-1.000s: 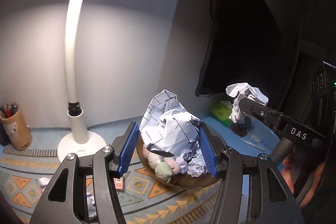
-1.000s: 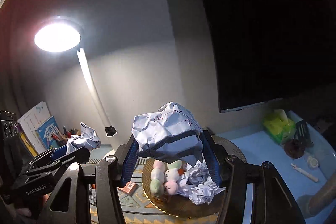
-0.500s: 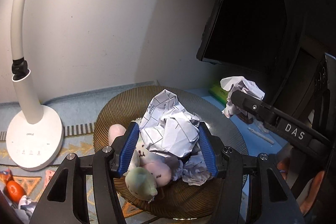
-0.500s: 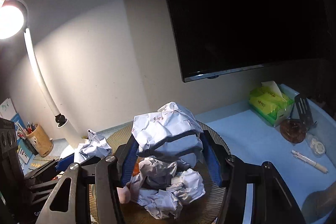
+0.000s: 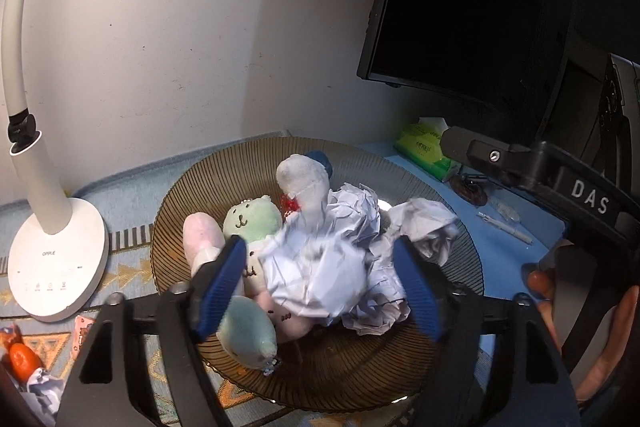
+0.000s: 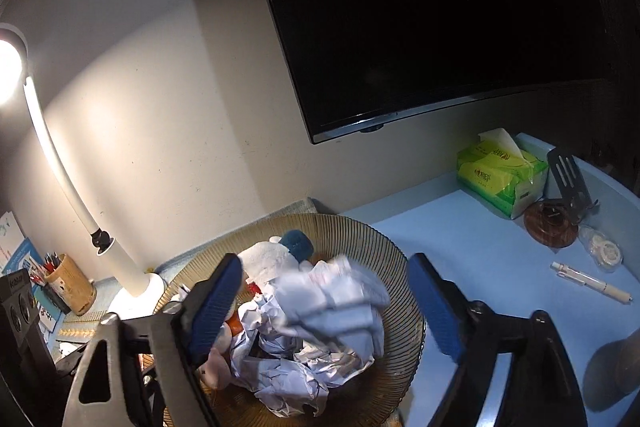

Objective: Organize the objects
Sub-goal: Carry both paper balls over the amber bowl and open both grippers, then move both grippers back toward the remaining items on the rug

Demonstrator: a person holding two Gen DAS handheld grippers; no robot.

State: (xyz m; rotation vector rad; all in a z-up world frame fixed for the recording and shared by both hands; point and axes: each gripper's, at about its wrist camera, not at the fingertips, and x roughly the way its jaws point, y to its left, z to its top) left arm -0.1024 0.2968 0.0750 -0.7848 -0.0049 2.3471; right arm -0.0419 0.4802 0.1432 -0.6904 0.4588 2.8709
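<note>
A brown ribbed bowl (image 5: pixel 224 183) (image 6: pixel 384 243) holds plush toys (image 5: pixel 252 219) and crumpled paper. My left gripper (image 5: pixel 316 291) is open over the bowl; a blurred crumpled paper ball (image 5: pixel 320 267) lies loose between its blue pads (image 5: pixel 220 287), on the pile. My right gripper (image 6: pixel 324 299) is open above the bowl; another blurred paper ball (image 6: pixel 336 303) sits between its fingers on more crumpled paper (image 6: pixel 288 383). The right gripper's body (image 5: pixel 560 183) shows at right in the left wrist view.
A white desk lamp stands left of the bowl, its base (image 5: pixel 56 259) and arm (image 6: pixel 60 171) visible. A dark monitor (image 6: pixel 420 11) hangs behind. A green tissue pack (image 6: pixel 500 171), a spatula (image 6: pixel 568 179), a round wooden coaster (image 6: pixel 552 223) and a pen (image 6: pixel 588 283) lie at right. A pencil cup (image 6: pixel 68 283) stands far left.
Both grippers came down over the bowl and opened. Each let go of its paper ball, which now rests loose on the pile in the bowl.
</note>
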